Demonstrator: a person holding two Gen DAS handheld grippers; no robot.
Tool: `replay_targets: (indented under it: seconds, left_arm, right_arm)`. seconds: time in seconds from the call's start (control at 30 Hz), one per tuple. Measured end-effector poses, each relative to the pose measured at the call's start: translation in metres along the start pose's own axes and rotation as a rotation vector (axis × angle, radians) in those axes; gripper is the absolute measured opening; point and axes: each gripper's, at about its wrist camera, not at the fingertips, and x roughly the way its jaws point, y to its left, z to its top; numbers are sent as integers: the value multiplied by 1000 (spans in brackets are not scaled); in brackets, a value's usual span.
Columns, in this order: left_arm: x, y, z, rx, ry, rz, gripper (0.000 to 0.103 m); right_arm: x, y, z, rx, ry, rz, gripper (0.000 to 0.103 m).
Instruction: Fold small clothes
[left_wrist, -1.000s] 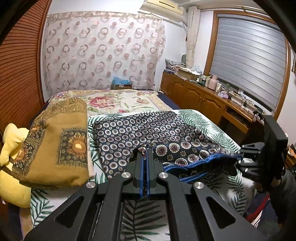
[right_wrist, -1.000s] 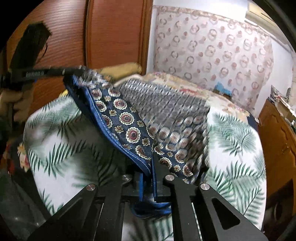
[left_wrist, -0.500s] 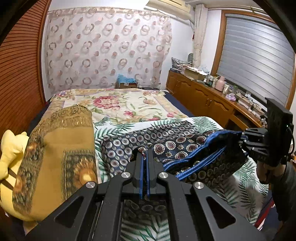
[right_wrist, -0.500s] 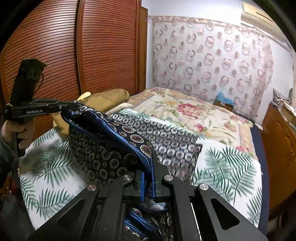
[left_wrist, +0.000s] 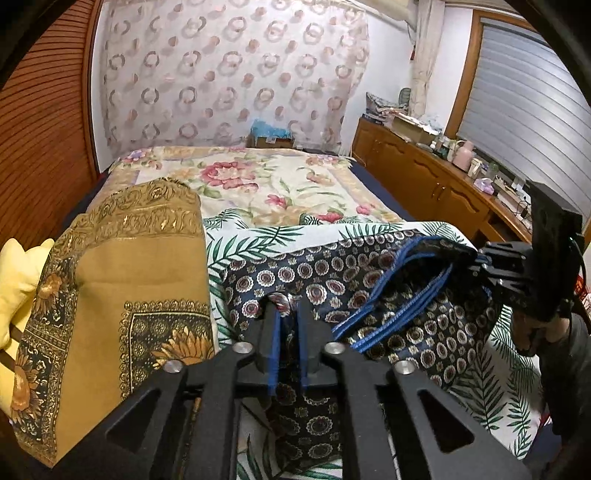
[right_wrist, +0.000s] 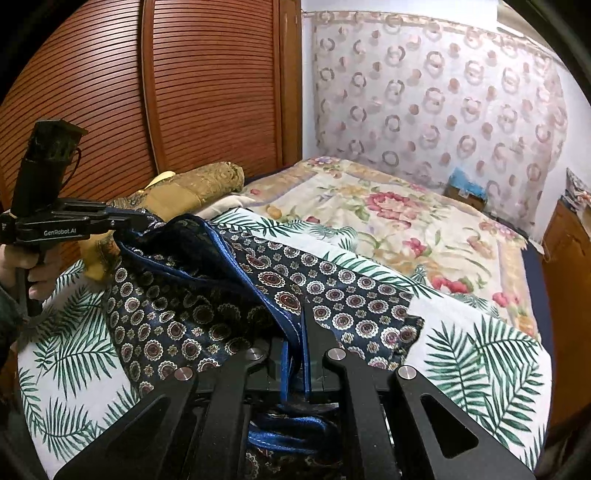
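**A:** What do I have around the garment's edges?

**B:** From my left wrist camera, the dark patterned garment (left_wrist: 325, 280) lies on the palm-leaf sheet (left_wrist: 506, 384) at the near end of the bed. At nine o'clock a folded golden blanket (left_wrist: 122, 280) sits just beside it, with a yellow cushion (left_wrist: 18, 280) further out. Bare sheet shows at four o'clock and a strip at twelve, then the floral bedspread (left_wrist: 258, 177). A wooden cabinet (left_wrist: 424, 177) runs along two o'clock, well apart from the cloth.

**A:** And the tongs?

**B:** My left gripper (left_wrist: 288, 317) is low and pointing up the bed, its jaws nearly pressed together, pinching a fold of the garment. The right gripper (left_wrist: 476, 258) comes in level from three o'clock, clamped on the blue-trimmed hem and holding it raised off the sheet. On the right wrist camera, the right gripper (right_wrist: 295, 354) has blue trim running down between its jaws, and the left gripper (right_wrist: 140, 218) sits at nine o'clock, level, biting the opposite corner.

**A:** Anything unclear?

**B:** The black frames cover the garment's near edge in both views. My right hand (left_wrist: 532, 332) is mostly cut off; the left hand (right_wrist: 40, 273) is half hidden by the handle. I cannot tell how many layers each pinch takes in.
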Motion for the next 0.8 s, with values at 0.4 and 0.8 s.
replay_targets:
  seconds: [0.4,0.8]
  left_arm:
    - [-3,5,-7,15,-15,71,46]
    - [9,2,6,62,-12,92,46]
  right_arm:
    - [31,-4,23,-56,31,-28,5]
    - [53,-22,39,31,80,-84,26]
